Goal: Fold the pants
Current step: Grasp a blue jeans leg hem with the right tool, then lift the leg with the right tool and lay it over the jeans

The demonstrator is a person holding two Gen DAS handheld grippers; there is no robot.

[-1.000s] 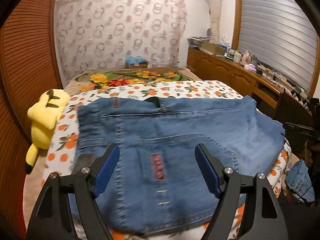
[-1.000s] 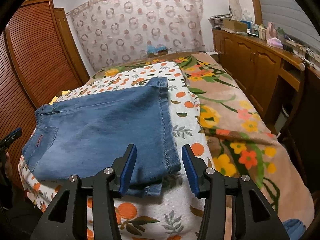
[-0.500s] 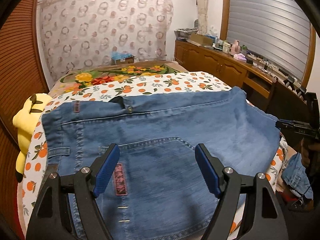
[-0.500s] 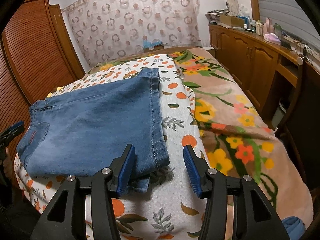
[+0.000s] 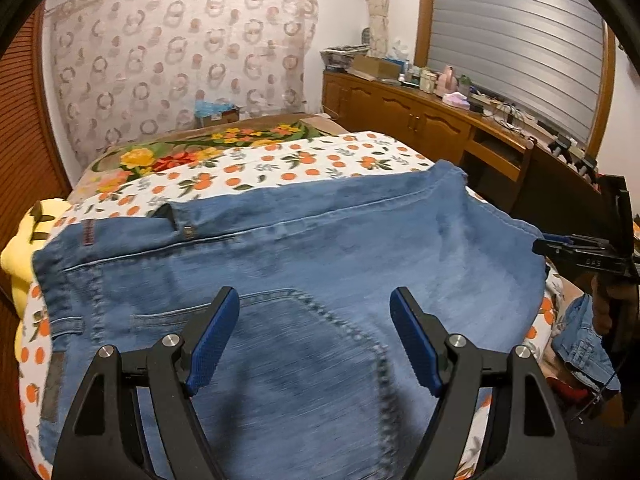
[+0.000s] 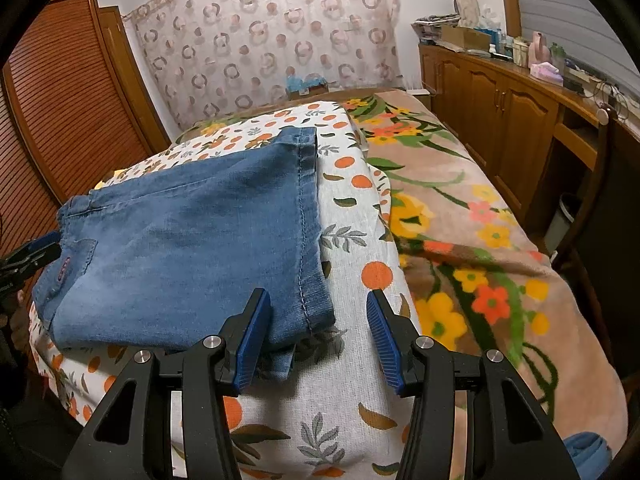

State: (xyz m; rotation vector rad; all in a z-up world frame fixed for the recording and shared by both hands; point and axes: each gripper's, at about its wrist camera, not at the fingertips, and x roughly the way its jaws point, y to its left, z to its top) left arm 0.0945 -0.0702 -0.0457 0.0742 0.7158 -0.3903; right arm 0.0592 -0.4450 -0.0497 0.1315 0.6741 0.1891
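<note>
1. Jeans (image 5: 304,264) lie flat on the orange-print sheet (image 6: 352,360), already folded to a short stack. Waistband and back pocket are at the left end, leg hems at the right end.
2. Long axis runs left-right across the bed, roughly parallel to the near edge.
3. Left gripper (image 5: 316,340): jaws wide apart, holding nothing, hovering over the back pocket. Denim fills the gap between its fingers (image 5: 212,340), but contact is unclear; the view is motion-blurred.
4. Right gripper (image 6: 316,340): jaws apart, empty. It sits at the near right corner of the stack, with the hem corner just ahead and left of centre. Left finger is over denim, right finger over bare sheet.
5. A lower layer sticks out past the top layer at that near corner, so the edges are not flush.
6. Key relation: each gripper is at its own end of the stack, and the right one is nearer a free edge (the hems). My read is that the next fold goes along the long axis, hem end carried over to the waistband.
7. Risk: pinching only the top layer at the hem would leave the offset under-layer behind.
8. Plush toy (image 5: 16,248) sits just beyond the waistband end, at the sheet's left edge, clear of the fold path.
</note>
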